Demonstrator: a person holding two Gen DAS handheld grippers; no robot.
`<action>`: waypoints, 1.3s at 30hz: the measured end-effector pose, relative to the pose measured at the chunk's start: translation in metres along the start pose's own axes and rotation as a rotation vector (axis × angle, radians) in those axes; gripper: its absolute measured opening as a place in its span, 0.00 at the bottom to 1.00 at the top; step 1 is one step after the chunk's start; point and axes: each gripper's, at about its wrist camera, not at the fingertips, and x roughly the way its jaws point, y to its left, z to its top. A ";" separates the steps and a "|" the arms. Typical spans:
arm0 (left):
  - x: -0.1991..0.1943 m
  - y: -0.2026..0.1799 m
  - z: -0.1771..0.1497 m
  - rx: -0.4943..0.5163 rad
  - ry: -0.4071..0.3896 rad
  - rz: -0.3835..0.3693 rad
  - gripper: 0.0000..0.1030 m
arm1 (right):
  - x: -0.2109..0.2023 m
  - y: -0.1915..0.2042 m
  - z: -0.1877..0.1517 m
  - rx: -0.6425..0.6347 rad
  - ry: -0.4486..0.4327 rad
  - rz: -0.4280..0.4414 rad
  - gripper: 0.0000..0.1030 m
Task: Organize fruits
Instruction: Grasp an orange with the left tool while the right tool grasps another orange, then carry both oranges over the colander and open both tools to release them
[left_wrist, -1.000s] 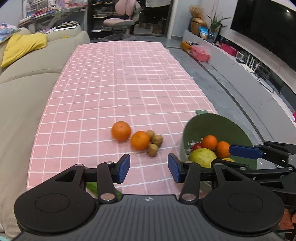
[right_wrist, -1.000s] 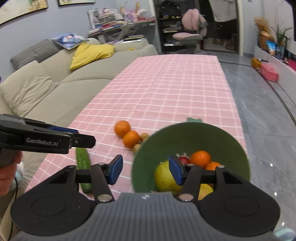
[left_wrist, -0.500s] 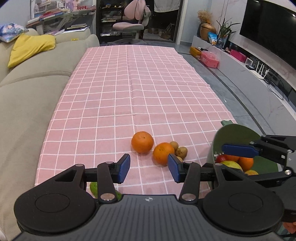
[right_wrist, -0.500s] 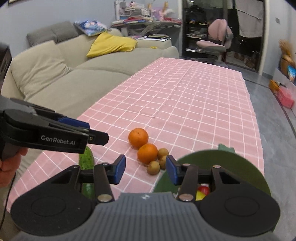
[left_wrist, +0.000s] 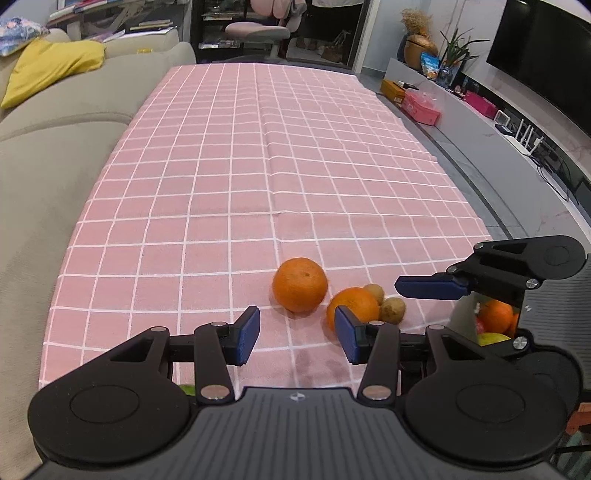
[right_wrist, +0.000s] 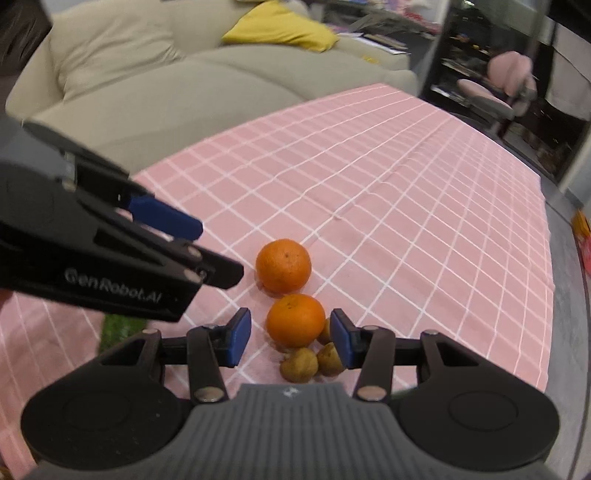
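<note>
On pink cloth (left_wrist: 258, 166), 2 oranges (right_wrist: 283, 265); right gripper (right_wrist: 291, 338) open

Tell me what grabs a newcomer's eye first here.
Two round bright orange fruits lie side by side on the pink checked tablecloth, small brown wrinkled fruits clustered against the nearer one. The right gripper, jaws open, frames that nearer orange, while the left gripper hangs open beside it.

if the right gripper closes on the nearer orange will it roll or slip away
The nearer orange is round and lies loose on the flat tablecloth, so a nudge would probably roll it. The open right gripper brackets it; its skin looks firm, so a centred squeeze should hold.
</note>
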 end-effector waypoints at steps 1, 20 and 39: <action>0.002 0.003 0.000 -0.007 0.002 0.000 0.54 | 0.006 0.000 0.001 -0.019 0.010 0.001 0.43; 0.018 0.015 0.003 -0.026 0.001 -0.022 0.54 | 0.036 0.009 0.005 -0.170 0.081 -0.024 0.40; 0.055 -0.018 0.013 0.020 0.016 0.066 0.61 | -0.029 -0.063 -0.004 0.227 -0.074 -0.040 0.39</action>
